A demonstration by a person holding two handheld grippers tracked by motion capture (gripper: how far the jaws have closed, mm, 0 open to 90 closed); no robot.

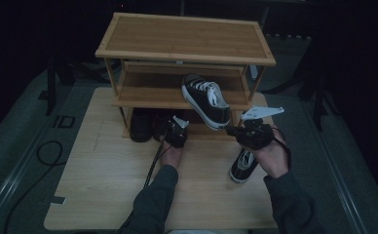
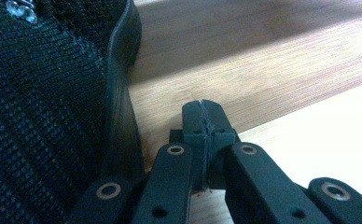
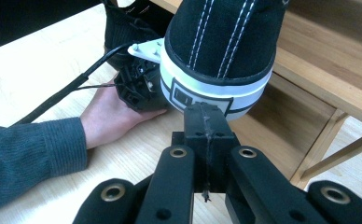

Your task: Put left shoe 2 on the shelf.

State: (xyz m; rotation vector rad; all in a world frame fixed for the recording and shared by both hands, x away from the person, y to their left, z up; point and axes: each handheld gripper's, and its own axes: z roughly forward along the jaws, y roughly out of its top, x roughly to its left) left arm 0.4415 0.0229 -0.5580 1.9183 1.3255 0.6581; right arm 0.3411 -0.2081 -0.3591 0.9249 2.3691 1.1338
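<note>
The right gripper [image 3: 206, 112] – jaws pressed together – nudges the sneaker [image 1: 206, 100] at centre frame; push gently along the shelf [image 1: 148, 95]. The left gripper [image 2: 202, 119] is also closed, empty.

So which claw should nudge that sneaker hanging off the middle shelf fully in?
Probably the right claw: shut, its tip sits right at the sneaker's white heel. The left claw is down beside a black shoe.
</note>
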